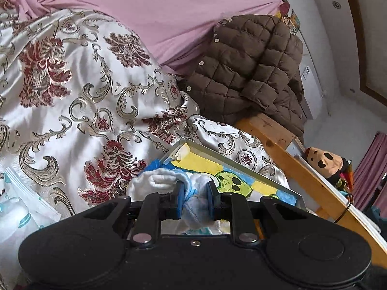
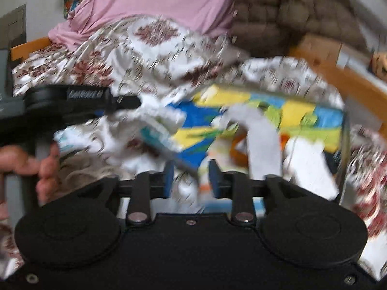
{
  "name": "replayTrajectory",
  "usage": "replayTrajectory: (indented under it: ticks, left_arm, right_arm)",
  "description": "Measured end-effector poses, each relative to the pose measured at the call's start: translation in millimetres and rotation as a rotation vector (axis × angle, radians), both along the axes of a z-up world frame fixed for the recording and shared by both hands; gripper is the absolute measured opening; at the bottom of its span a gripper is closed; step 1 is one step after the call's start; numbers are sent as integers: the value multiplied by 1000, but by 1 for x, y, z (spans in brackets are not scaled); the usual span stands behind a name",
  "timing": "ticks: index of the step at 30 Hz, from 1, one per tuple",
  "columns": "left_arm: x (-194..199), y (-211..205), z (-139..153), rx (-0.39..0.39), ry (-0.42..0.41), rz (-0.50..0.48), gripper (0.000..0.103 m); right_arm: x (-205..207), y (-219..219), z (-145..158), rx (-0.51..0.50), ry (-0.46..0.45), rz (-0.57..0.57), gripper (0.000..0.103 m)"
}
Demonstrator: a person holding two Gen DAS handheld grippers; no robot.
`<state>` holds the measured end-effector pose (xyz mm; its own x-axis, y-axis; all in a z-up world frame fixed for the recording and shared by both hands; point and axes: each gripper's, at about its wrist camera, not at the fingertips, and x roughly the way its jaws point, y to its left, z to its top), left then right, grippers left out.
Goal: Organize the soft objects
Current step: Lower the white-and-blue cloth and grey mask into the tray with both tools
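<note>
My left gripper point(image 1: 194, 199) is shut on a white and blue soft cloth point(image 1: 164, 180), held over the near corner of a clear box point(image 1: 217, 155) with a yellow, blue and green cartoon lining. In the blurred right wrist view, my right gripper point(image 2: 191, 180) is open and empty above the same box point(image 2: 344, 130), which holds white and grey soft items point(image 2: 261, 140). The left gripper point(image 2: 121, 102) shows there at the left, with the cloth point(image 2: 157, 116) hanging from it.
The box rests on a bed with a white, red and gold floral quilt point(image 1: 72, 84). A pink sheet point(image 1: 157, 7) and a brown quilted jacket point(image 1: 251, 67) lie behind. A wooden bed rail point(image 1: 302, 169) and a plush toy point(image 1: 326, 164) are at the right.
</note>
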<state>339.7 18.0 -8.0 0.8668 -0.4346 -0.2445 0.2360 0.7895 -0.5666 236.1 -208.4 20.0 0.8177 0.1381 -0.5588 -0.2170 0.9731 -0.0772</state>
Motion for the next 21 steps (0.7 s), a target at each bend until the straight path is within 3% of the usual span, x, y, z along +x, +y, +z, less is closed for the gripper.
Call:
replayTrajectory:
  ticks: [6, 13, 17, 21]
  left_arm:
    - [2, 1, 1, -5, 12, -4, 21]
    - [4, 2, -1, -9, 21, -15, 21]
    - [5, 0, -2, -13, 24, -24, 21]
    - [8, 1, -2, -17, 26, -30, 21]
  right_arm:
    - [4, 23, -24, -89, 122, 84, 37]
    - [20, 40, -44, -145, 237, 99, 34]
    - [24, 43, -48, -161, 259, 106, 10]
    - [28, 48, -49, -166, 257, 103, 0]
